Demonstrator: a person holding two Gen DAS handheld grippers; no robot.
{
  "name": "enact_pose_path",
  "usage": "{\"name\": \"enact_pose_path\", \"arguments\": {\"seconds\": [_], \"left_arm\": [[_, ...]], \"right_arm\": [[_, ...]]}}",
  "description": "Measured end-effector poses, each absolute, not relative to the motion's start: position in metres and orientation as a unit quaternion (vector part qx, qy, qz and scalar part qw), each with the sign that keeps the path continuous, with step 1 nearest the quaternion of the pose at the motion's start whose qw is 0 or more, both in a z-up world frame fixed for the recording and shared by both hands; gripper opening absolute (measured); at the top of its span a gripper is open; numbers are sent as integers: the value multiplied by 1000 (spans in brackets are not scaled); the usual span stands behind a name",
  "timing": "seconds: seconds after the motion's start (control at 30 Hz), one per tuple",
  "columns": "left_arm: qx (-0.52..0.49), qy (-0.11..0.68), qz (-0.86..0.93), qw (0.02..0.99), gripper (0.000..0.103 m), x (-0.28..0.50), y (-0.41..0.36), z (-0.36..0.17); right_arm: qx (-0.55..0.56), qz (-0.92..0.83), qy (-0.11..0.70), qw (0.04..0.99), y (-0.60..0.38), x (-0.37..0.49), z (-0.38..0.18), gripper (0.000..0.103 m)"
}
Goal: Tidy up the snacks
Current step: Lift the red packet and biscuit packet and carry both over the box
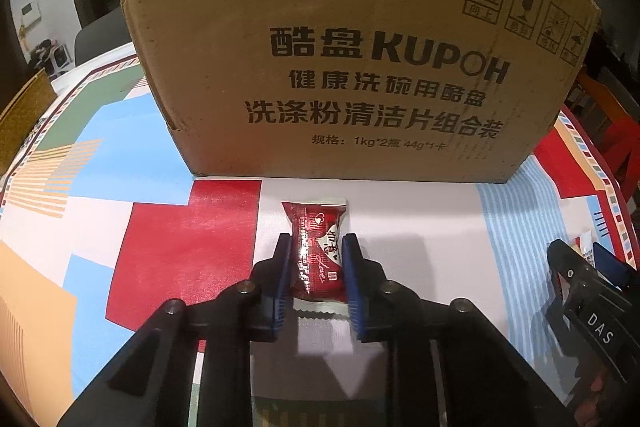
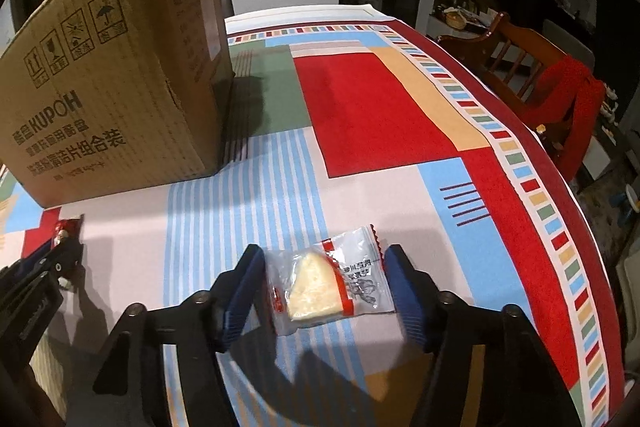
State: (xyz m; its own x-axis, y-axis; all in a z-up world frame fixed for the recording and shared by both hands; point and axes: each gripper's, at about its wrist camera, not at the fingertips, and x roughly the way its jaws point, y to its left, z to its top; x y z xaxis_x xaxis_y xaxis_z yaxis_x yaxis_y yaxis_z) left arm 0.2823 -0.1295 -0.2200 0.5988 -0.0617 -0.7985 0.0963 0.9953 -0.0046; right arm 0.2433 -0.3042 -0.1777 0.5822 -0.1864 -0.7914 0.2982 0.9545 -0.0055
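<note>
My left gripper is shut on a red wrapped candy, its blue pads pressing both sides, low over the table in front of a brown cardboard box. My right gripper is open, its blue fingers either side of a clear packet with a pale wedge-shaped snack that lies on the tablecloth; the pads are apart from the packet. In the right wrist view the left gripper with the red candy shows at the far left. The right gripper shows at the right edge of the left wrist view.
The table has a bright patchwork tablecloth. The cardboard box stands at the back left, its printed side facing me. A wooden chair with a red cloth stands past the table's right edge.
</note>
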Motion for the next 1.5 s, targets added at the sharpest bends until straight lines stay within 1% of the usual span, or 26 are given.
{"name": "enact_pose_path", "arguments": {"seconds": [0.1,0.17,0.23,0.27,0.3,0.57,0.93,1.43,1.5], "left_arm": [[20,445,-46,894,22,284,-129,-219],[19,446,-47,894,22,282,-129,-216],[19,447,-47,893,22,282,-127,-215],[18,447,-47,893,22,282,-126,-215],[17,447,-47,893,22,282,-125,-215],[15,447,-49,893,22,281,-123,-209],[9,437,-50,898,22,274,-118,-187],[1,412,-48,910,22,263,-107,-146],[0,409,-48,911,22,265,-108,-147]], "right_arm": [[61,-131,434,889,-302,243,-177,54],[58,-129,434,890,-301,243,-177,52],[58,-126,434,890,-301,244,-177,47],[57,-124,434,891,-301,244,-177,40],[56,-120,433,891,-300,244,-176,38],[58,-116,428,894,-300,242,-173,29],[62,-113,419,899,-299,240,-163,28],[55,-106,387,915,-290,237,-127,27],[53,-103,381,917,-288,238,-121,27]]}}
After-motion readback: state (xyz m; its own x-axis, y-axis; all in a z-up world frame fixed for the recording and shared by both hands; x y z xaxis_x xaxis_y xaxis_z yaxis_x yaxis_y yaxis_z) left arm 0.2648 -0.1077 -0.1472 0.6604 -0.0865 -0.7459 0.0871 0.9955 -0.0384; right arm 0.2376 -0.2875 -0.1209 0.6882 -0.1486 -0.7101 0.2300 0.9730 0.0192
